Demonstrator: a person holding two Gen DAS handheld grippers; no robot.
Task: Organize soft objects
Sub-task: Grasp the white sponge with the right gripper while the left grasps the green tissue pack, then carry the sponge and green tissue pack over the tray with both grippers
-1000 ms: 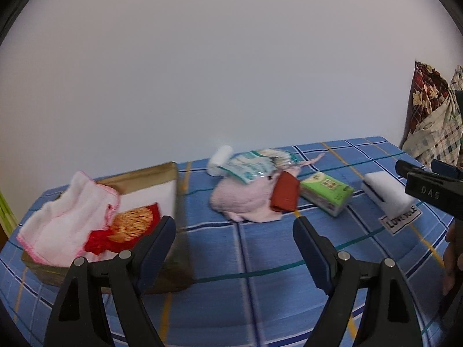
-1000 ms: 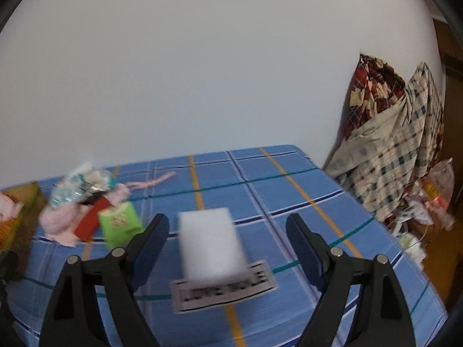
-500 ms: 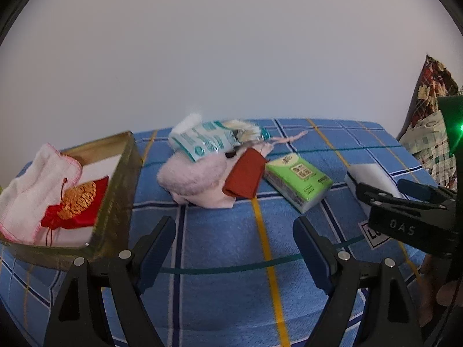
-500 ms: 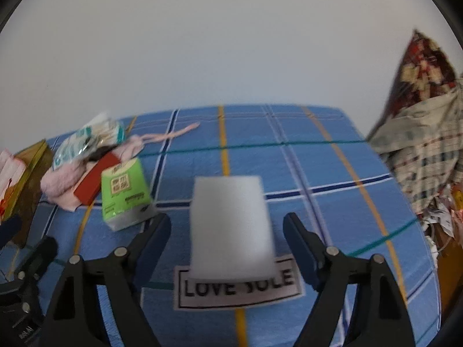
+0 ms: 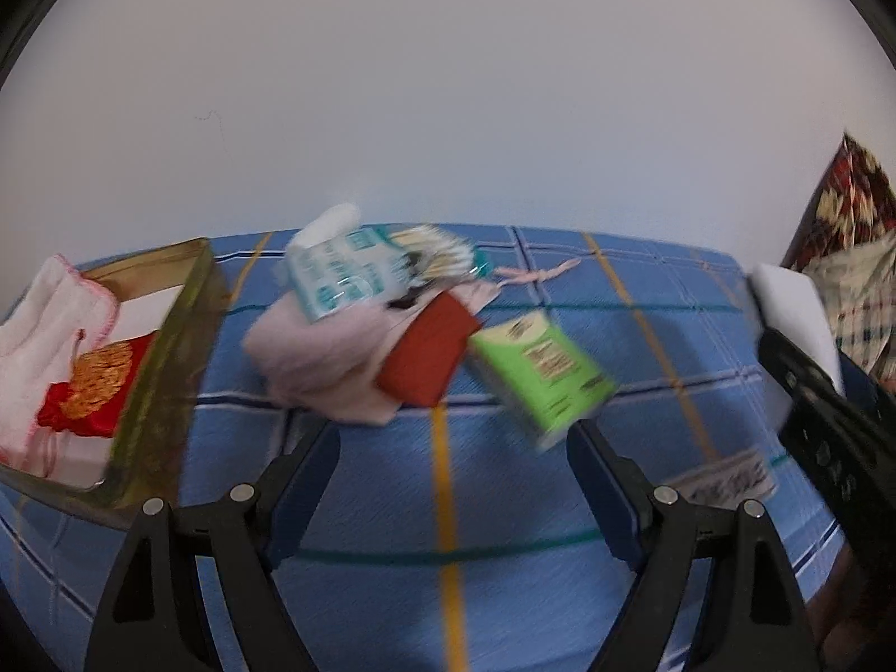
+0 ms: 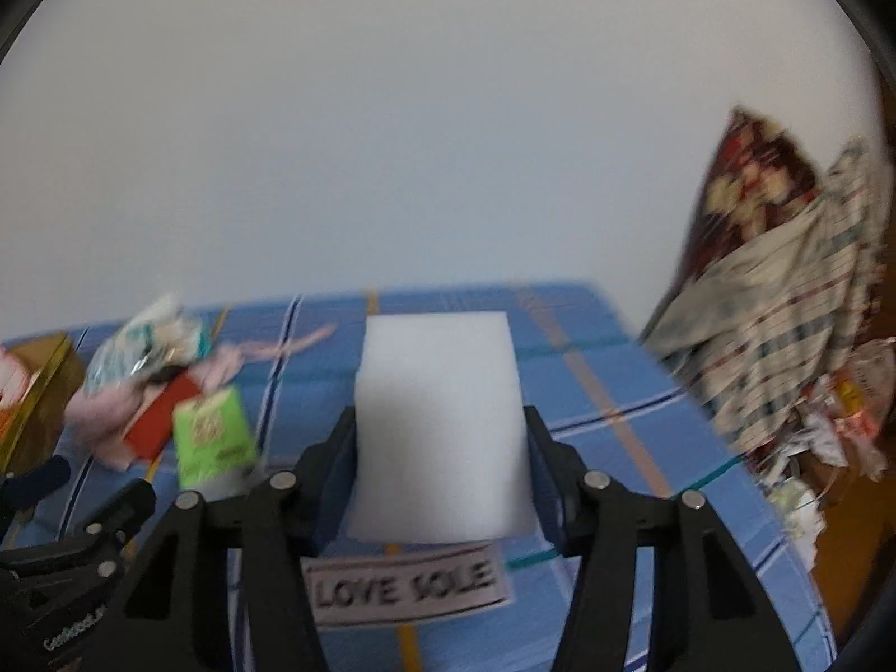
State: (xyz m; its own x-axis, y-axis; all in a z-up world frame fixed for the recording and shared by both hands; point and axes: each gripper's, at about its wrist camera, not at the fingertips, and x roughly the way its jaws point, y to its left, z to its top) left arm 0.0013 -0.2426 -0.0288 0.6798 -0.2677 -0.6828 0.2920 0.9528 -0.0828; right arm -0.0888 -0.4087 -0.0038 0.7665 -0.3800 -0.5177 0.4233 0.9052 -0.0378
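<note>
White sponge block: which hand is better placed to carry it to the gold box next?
Right. The right gripper has its fingers closing around the white sponge block, which sits between them. The left gripper is open and empty, over bare cloth by the green tissue pack.

A white sponge [image 6: 439, 425] sits against a blue cloth [image 5: 504, 504] checked with orange, green and navy lines. Nearby lie a lime-green packet [image 5: 540, 378], a rust-red pouch [image 5: 428, 353], a pale pink cloth [image 5: 319, 353] and a teal-and-white wrapper [image 5: 347, 274]. The black tongs [image 6: 442, 476] have dark blue pads.
</note>
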